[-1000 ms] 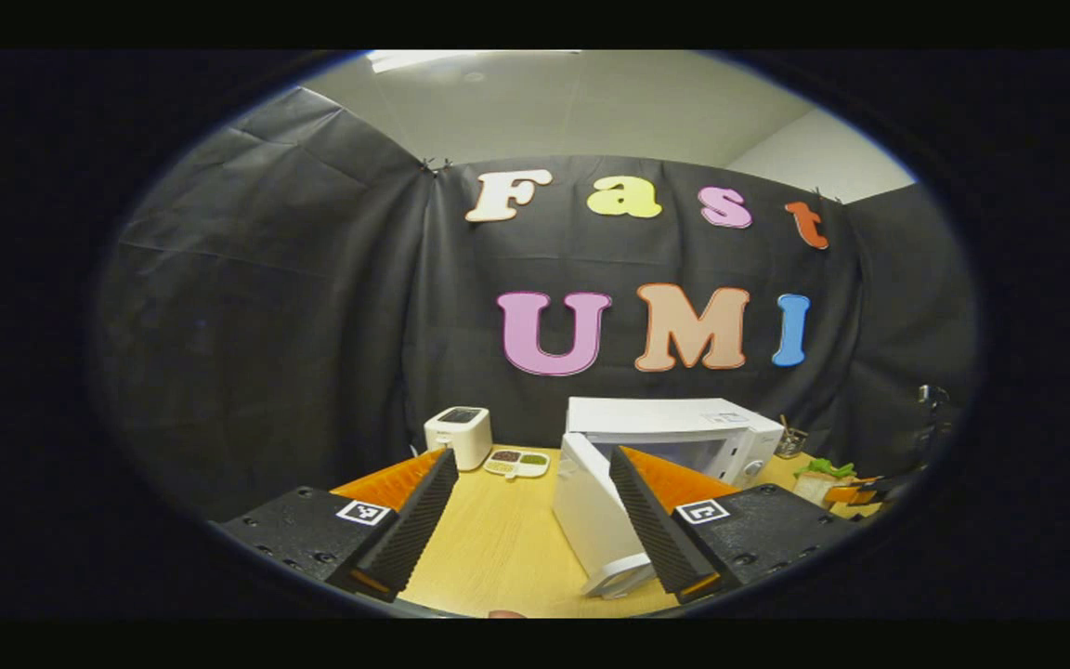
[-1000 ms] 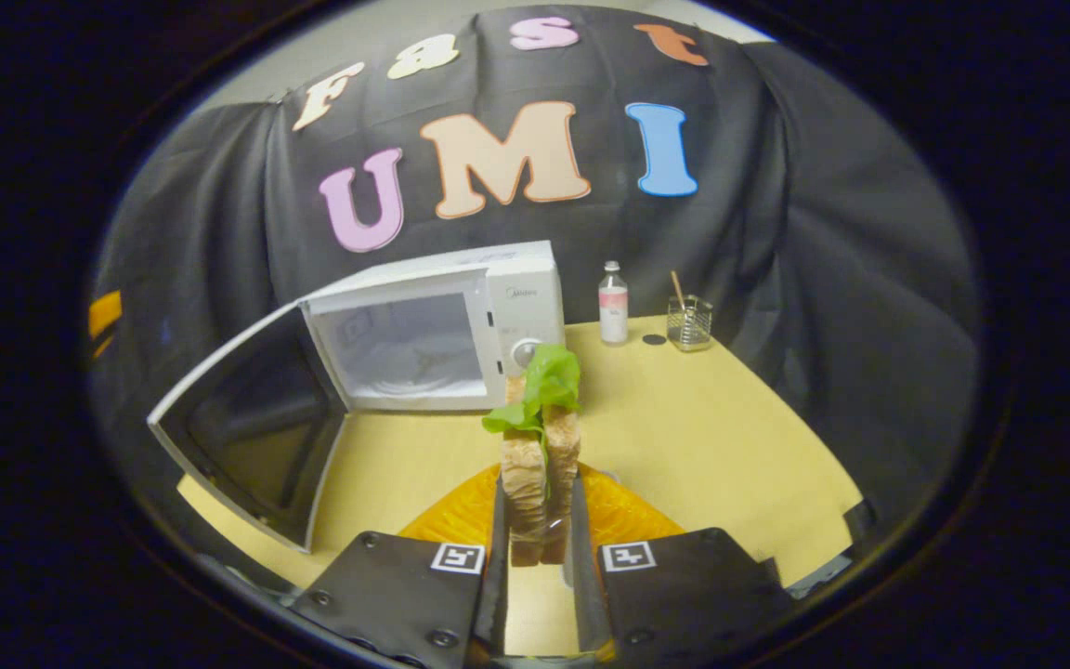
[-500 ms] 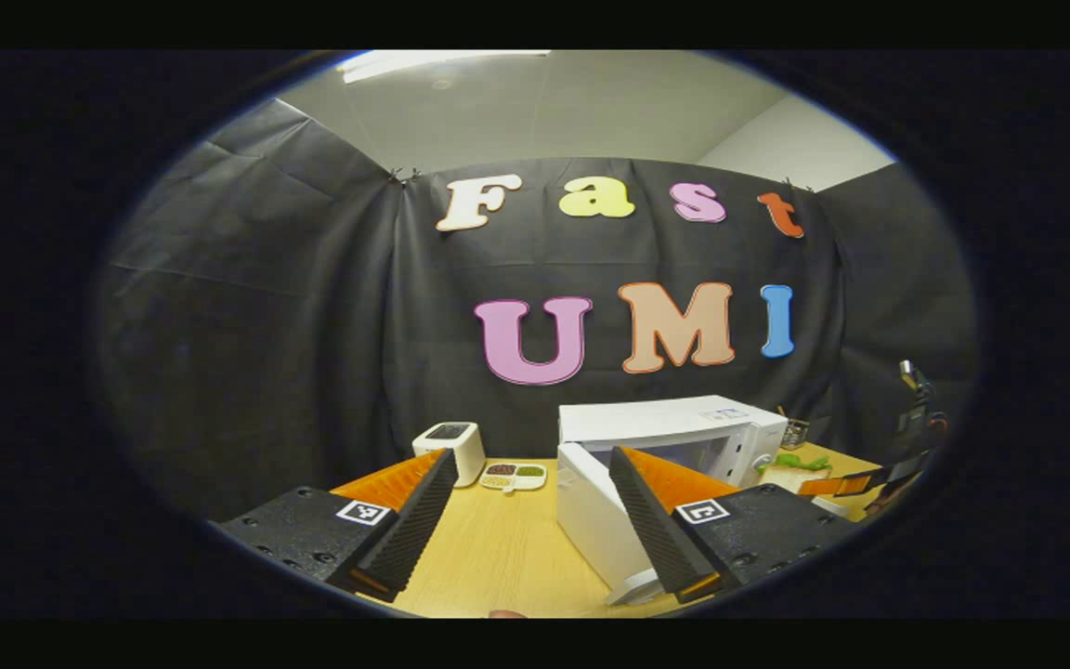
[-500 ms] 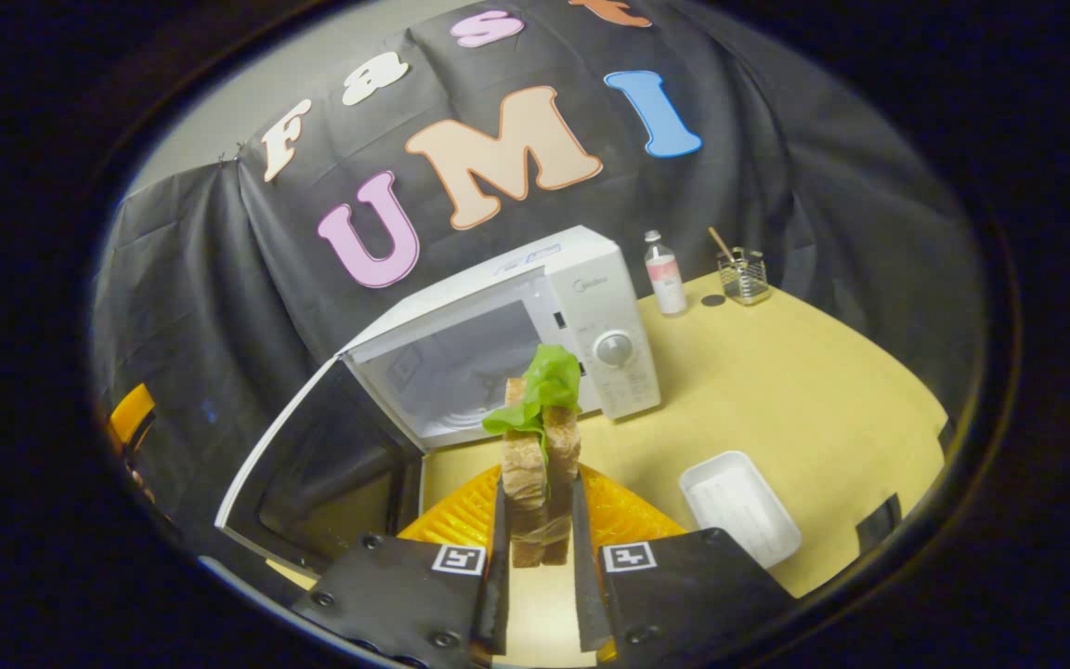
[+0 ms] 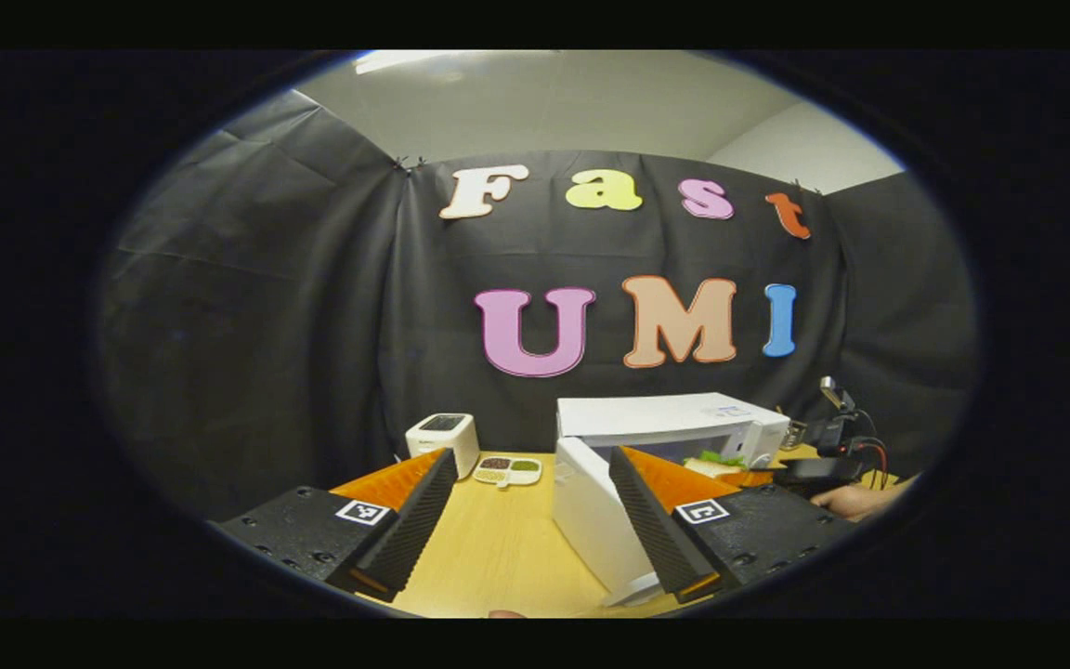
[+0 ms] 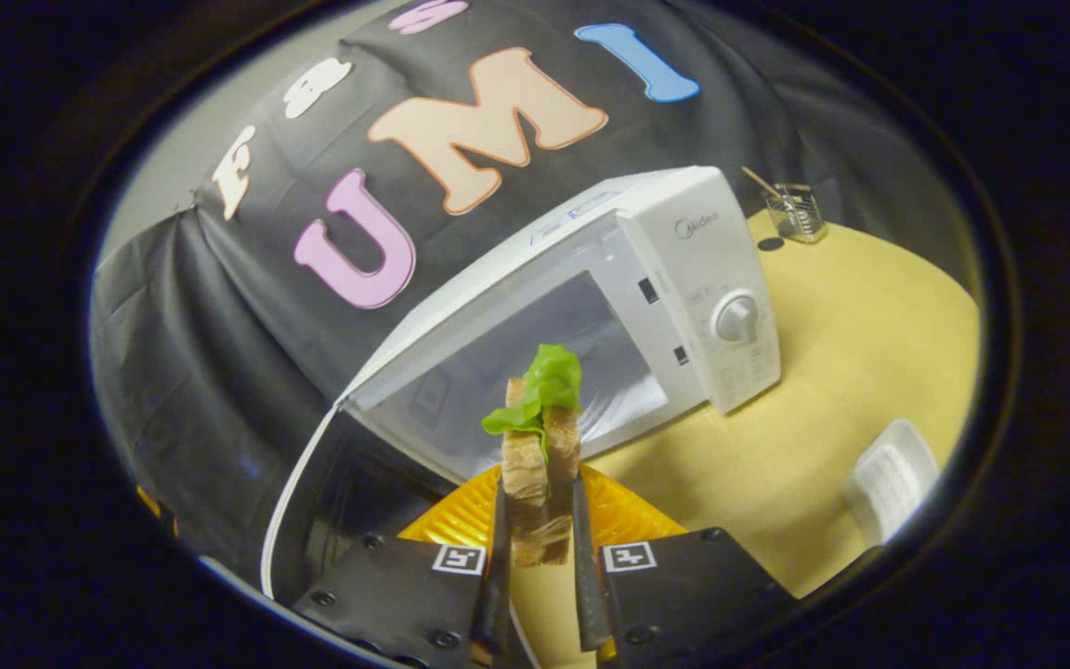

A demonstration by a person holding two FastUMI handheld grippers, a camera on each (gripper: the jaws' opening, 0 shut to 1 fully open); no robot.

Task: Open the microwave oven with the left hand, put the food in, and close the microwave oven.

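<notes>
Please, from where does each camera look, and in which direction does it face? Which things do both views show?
Left gripper view: rides on the open left gripper, low, facing the microwave oven and toaster; a hand shows far right.
Right gripper view: rides on the right gripper, tilted, facing the microwave's cavity; its fingers clamp a sandwich.
Shared: the microwave, its open door, the table.

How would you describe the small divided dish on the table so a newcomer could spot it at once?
Start at the white microwave with its door swung open, then look left along the back of the wooden table to the white toaster. The divided dish lies flat between them, nearer the toaster: low and white, with dark and green fillings in separate compartments.
</notes>
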